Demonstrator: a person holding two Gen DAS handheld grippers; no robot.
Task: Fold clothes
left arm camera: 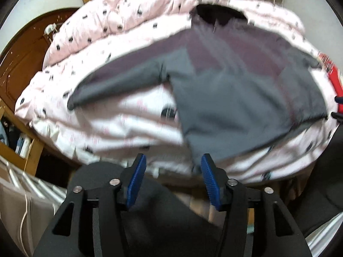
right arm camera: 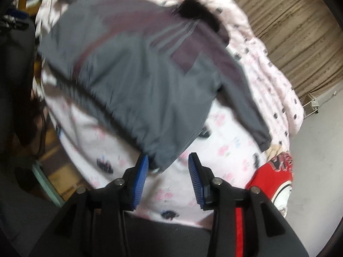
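Grey jacket (left arm camera: 235, 98) lies spread on pink bedding (left arm camera: 120, 120), mid-frame, flat for folding; left gripper (left arm camera: 173, 167) & right gripper (right arm camera: 168, 165) both released, nothing clamped, hem corners just beyond tips.

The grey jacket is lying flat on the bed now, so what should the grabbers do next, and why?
Probably reach for a sleeve and fold it in over the body. The grey jacket lies spread on the bed cover, both sleeves sticking out, and the left gripper and right gripper are open, holding nothing.
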